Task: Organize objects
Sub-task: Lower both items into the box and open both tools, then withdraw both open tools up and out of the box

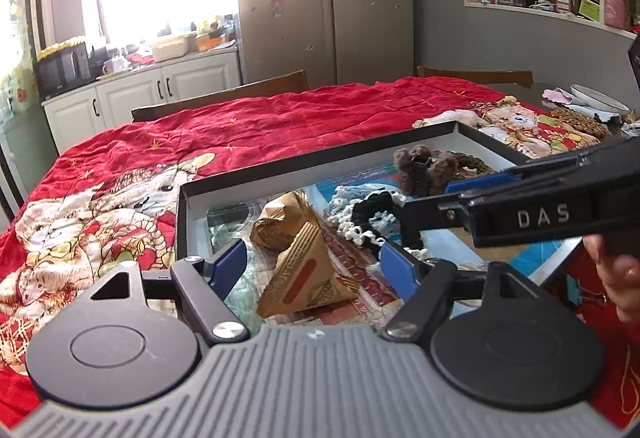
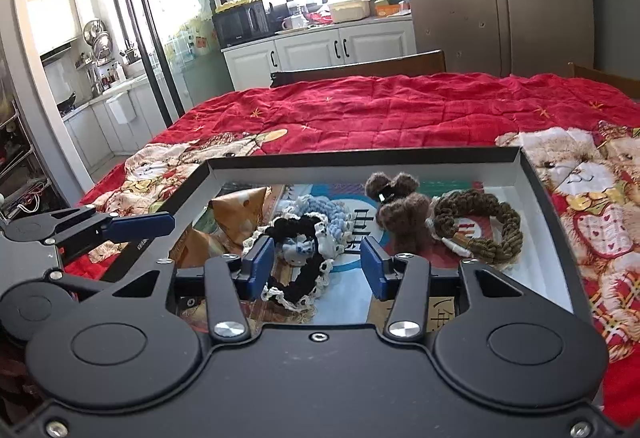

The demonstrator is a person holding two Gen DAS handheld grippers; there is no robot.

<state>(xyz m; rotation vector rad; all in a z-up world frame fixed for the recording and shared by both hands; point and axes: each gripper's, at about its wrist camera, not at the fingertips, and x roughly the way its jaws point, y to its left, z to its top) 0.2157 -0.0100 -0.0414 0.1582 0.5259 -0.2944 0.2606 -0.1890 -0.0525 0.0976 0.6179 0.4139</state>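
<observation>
- Shallow box (image 2: 560, 222) on red quilt (image 2: 400, 110) already holds hair ties (image 2: 304, 238), brown knit toy (image 2: 400, 214) and paper packets (image 1: 308, 270).
- Left gripper (image 1: 312, 270) released, straddling near packet.
- Right gripper (image 2: 316, 270) released, empty, over black tie.
- Sorting appears unfinished.

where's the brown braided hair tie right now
In the right wrist view the brown braided hair tie lies in the far right corner of the box, just right of the brown knitted bow.
</observation>
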